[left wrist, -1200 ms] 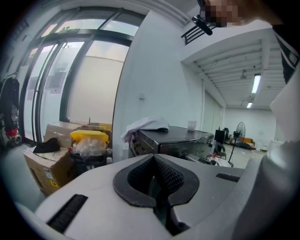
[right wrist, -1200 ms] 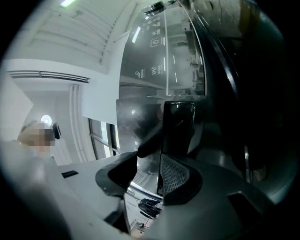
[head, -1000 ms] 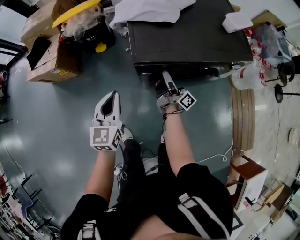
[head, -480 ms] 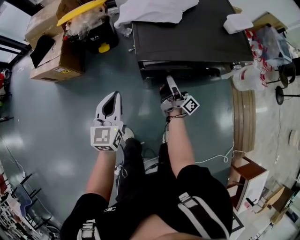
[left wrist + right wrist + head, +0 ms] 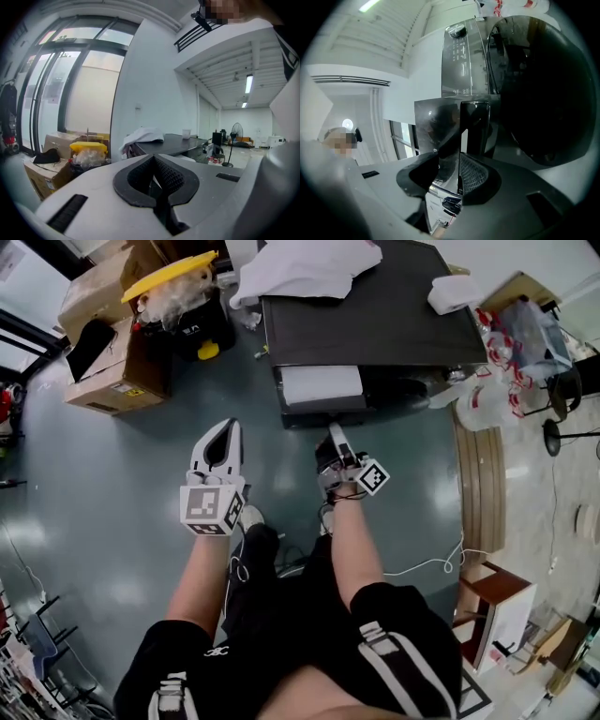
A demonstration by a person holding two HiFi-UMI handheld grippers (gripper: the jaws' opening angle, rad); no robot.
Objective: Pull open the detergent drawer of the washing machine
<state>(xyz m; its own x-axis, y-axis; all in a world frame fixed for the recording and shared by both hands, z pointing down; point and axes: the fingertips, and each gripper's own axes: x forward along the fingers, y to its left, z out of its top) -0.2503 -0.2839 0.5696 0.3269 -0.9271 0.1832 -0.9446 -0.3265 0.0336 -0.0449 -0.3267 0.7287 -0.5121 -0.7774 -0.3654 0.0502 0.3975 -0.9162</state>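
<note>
Head view: a dark washer (image 5: 375, 315) stands on a grey floor, a white cloth (image 5: 305, 263) on its top. The drawer (image 5: 323, 387) juts out from the washer's front towards the person, its pale inside showing. The right gripper (image 5: 334, 434) meets the drawer's dark front edge. The left gripper (image 5: 223, 427) hangs over bare floor, well to the left of the drawer.

Left gripper view: the left gripper (image 5: 153, 161) has its jaws closed together with nothing between them. The washer (image 5: 173, 143) lies beyond.

Right gripper view: the right gripper (image 5: 452, 161) is clamped on the drawer (image 5: 440, 119), whose glossy front panel sits between the pads. The round door (image 5: 543, 93) fills the right side.
</note>
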